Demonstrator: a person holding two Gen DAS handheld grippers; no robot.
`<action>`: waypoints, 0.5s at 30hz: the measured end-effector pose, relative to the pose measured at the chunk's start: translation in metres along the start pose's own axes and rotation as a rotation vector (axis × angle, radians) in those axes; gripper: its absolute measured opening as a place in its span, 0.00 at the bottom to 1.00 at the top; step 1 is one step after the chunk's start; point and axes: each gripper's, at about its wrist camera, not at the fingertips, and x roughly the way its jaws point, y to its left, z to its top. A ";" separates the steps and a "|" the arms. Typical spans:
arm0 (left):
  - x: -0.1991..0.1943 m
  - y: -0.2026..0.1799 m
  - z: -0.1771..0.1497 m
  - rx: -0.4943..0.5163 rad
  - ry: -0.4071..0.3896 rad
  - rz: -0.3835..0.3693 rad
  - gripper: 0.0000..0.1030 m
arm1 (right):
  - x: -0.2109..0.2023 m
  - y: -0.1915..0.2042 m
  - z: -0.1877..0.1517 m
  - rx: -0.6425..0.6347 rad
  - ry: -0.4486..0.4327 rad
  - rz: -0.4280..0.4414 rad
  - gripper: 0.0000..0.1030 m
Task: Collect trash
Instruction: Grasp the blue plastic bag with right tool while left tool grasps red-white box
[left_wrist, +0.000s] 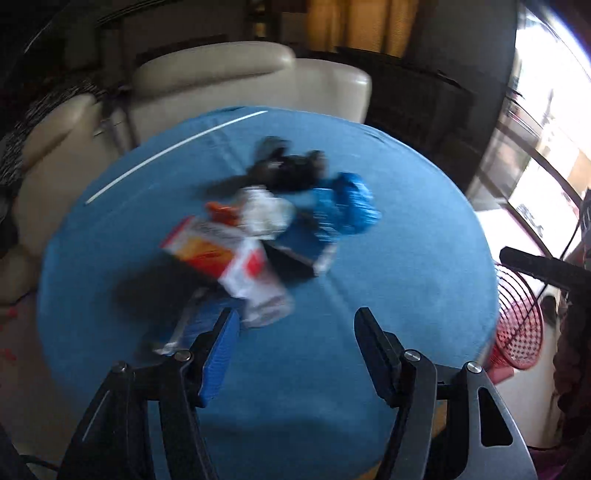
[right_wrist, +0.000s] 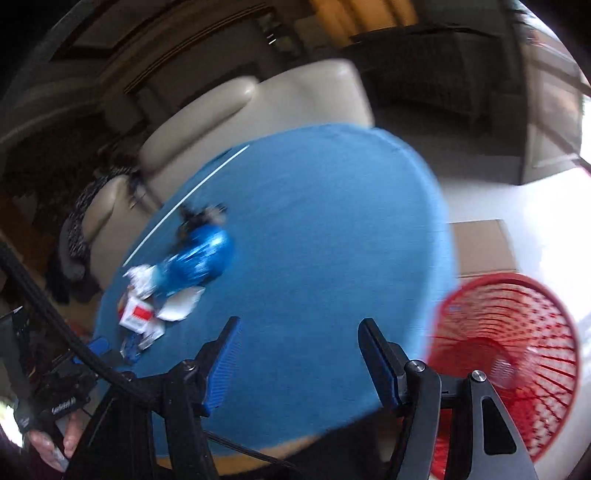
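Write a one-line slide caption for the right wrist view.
Open, empty right gripper above blue tablecloth, red mesh wastebasket beside the table, trash pile at far left.

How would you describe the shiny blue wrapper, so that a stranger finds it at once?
Start at the round table with the blue cloth; a pile of trash lies on it. The wrapper sits at the pile's edge toward the red basket, next to a crumpled white paper. It alone is glossy, crinkled, metallic blue.

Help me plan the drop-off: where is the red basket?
The red basket stands off the blue table's right edge, lower right in the right wrist view, just right of the right gripper.
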 end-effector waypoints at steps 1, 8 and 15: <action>0.001 0.012 0.001 -0.029 0.001 0.012 0.64 | 0.008 0.008 0.002 -0.008 0.016 0.015 0.66; 0.015 0.071 0.036 -0.274 0.038 0.026 0.68 | 0.068 0.051 0.039 -0.015 0.097 0.104 0.66; 0.066 0.098 0.064 -0.495 0.174 0.003 0.68 | 0.121 0.075 0.080 0.058 0.141 0.124 0.66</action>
